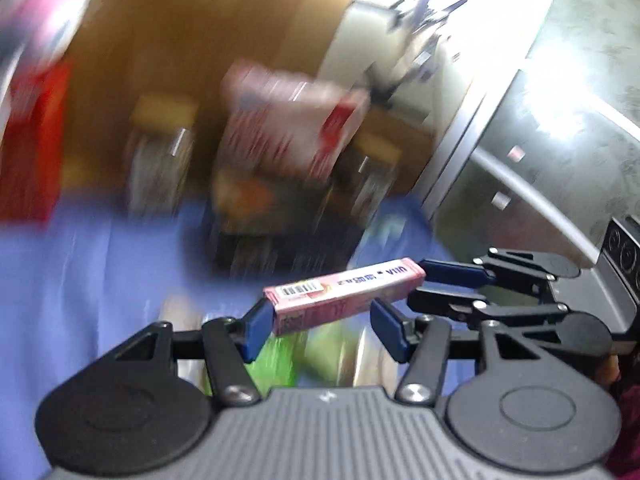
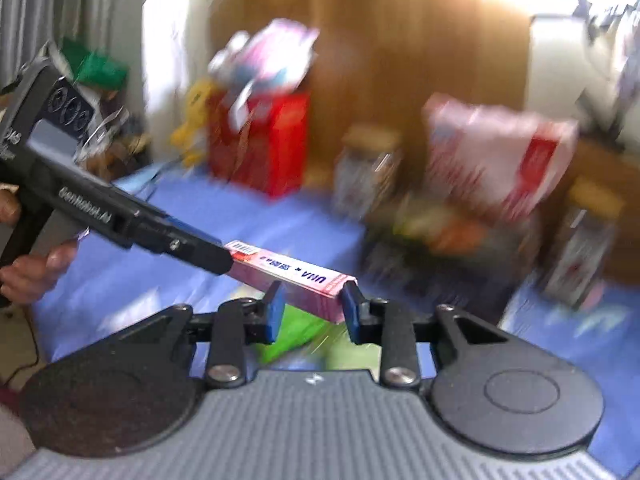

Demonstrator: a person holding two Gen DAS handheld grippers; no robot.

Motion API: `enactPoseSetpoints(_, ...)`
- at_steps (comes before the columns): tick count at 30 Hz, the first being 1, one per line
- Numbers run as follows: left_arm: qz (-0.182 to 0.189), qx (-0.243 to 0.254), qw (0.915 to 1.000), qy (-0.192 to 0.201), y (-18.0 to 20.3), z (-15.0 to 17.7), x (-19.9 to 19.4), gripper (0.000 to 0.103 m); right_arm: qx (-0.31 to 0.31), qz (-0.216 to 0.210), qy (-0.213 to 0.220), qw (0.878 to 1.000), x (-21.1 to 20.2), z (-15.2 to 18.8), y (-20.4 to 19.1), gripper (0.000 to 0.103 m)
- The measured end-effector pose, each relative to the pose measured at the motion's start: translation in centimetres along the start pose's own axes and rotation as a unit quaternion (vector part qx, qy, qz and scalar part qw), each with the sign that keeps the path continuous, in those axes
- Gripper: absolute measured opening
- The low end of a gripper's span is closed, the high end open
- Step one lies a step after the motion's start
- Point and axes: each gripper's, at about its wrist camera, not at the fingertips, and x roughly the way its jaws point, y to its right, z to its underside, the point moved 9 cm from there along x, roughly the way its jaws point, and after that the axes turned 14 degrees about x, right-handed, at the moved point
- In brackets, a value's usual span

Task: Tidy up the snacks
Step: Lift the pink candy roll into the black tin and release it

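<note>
Two grippers, one item: both meet on the same slim pink box (image 1: pixel 344 288), held up off the surface.
Blue cloth (image 1: pixel 80 280): spread below and beyond both sets of fingers, all blurred.
Jars (image 2: pixel 366 168): well past the fingertips, upright, far from the action.
Right gripper (image 2: pixel 314 300): level, pointing forward; one finger sits on each side of the box's plain end and looks clamped on it.
Left gripper (image 1: pixel 320 308): fingers set wide apart; the barcode end presses its left finger, the box passing just over its right one. Whether it truly grips, I cannot tell.
Left hand (image 2: pixel 36 268): wrapped on the handle, reaching in from the right gripper's left side, angled slightly down.
Long axis: runs crosswise from one gripper to the other, rising toward the right gripper's end.
Nearer hand: a tie, each has one end at its fingertips.
Next call: likely a handover; one side must let go cleanly, or the box twists.
</note>
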Motion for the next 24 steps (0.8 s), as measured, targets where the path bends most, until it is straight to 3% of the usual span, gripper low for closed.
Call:
enactPoseSetpoints(4,-0.021,0.084,0.9949,0.052,1.5,-8.3,1.7,0.055,-0.036,0.058,0.061,0.996,-0.8,-6.5,3.0,0.034)
enactPoseSetpoints(7,-0.013,0.092,0.994,0.057,0.7,-10.7,5.5,0.055,-0.027,0.089,0.081,0.992,0.7,-8.7,6.4,0.034)
enactPoseSetpoints(10,0.0,0.065,0.9978,0.013,-1.7,-9.9,11.8,0.055,0.014,0.105,0.069,0.992,4.4,-8.3,10.7,0.034)
enactPoseSetpoints(14,-0.008,0.017,0.9977,-0.064,-5.5,-6.7,19.8,0.055,0.077,0.106,0.014,0.991,10.9,-6.5,15.5,0.034)
enactPoseSetpoints(21,-0.029,-0.005,0.9932,-0.112,-9.0,-4.5,25.3,0.056,0.08,0.141,-0.083,0.983,18.1,-3.9,17.5,0.037)
enactPoseSetpoints(24,-0.033,-0.002,0.9929,-0.115,-9.2,-4.7,25.9,0.057,0.069,0.148,-0.084,0.983,18.7,-3.6,17.2,0.045)
